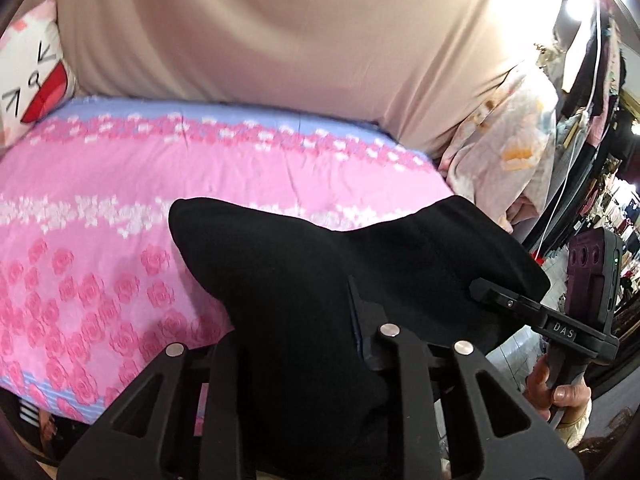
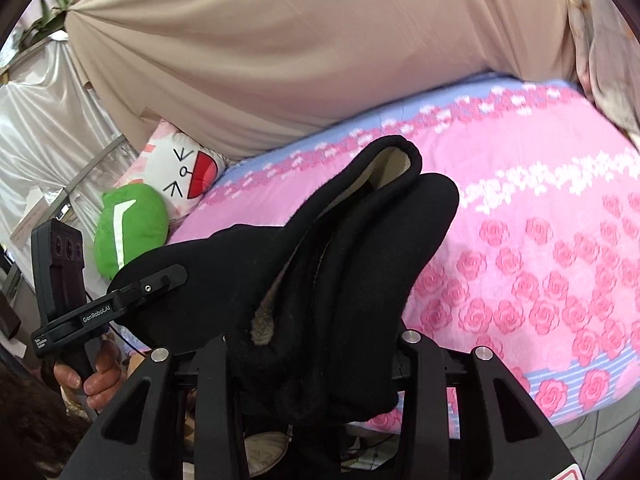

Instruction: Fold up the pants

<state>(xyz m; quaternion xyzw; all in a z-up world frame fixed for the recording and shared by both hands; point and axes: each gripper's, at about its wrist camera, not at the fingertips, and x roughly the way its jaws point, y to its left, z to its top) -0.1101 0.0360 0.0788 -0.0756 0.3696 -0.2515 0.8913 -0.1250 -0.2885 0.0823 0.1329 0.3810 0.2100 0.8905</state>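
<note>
Both tools, left tool [image 2: 160, 280] and right tool [image 1: 492, 294], grip black pants [image 1: 320, 280] above the pink bedspread [image 1: 120, 200], cushions [image 2: 132, 228] nearby.

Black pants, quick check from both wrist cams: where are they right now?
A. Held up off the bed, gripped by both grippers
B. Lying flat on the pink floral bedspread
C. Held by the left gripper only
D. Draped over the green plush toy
A: the black pants hang between the left gripper and the right gripper, both clamped on the cloth, above the pink bedspread.
</note>
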